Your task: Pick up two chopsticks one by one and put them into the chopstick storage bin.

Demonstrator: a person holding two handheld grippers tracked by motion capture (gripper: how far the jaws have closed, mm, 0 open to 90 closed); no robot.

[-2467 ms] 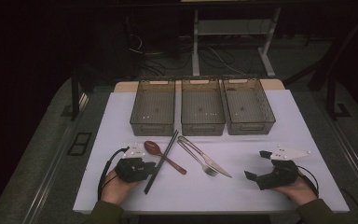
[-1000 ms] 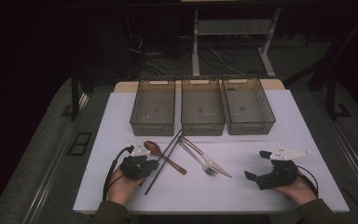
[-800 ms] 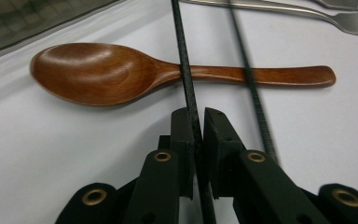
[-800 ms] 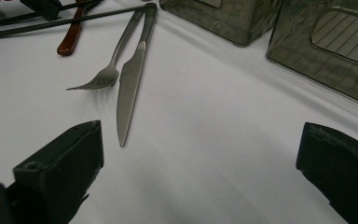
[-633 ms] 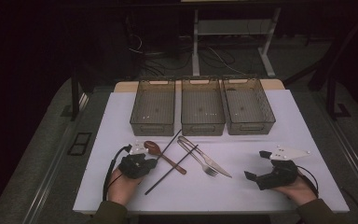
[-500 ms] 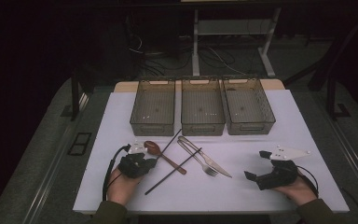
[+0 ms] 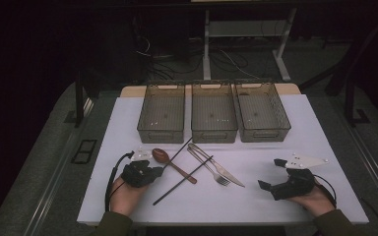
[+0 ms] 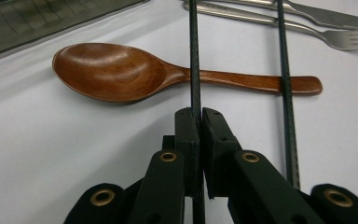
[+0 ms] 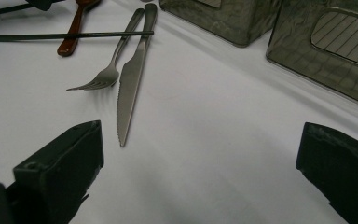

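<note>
White desk [image 7: 325, 123], three bins far: your left hand-held gripper [image 8: 198, 122] pinches one chopstick [image 8: 194, 56], right hand-held gripper [image 7: 270, 187] idles wide open; next, lift it clear of the spoon [image 8: 121, 72].

A dim lab or recording room is showing here: a white-covered table [image 7: 295, 128] is standing on grey flooring, with loose cables [image 7: 177, 59] trailing beneath a metal desk frame [image 7: 206, 44] behind.

In the left gripper view, the held chopstick [image 8: 194, 56] runs off the top edge, and its lower end is hidden between the left tongs [image 8: 199, 122]. The second chopstick [image 8: 284, 70], the fork [image 8: 307, 32] and the knife [image 8: 331, 17] are also cut off. In the right gripper view, the wooden spoon [image 9: 74, 25] loses its bowl at the top edge.
</note>
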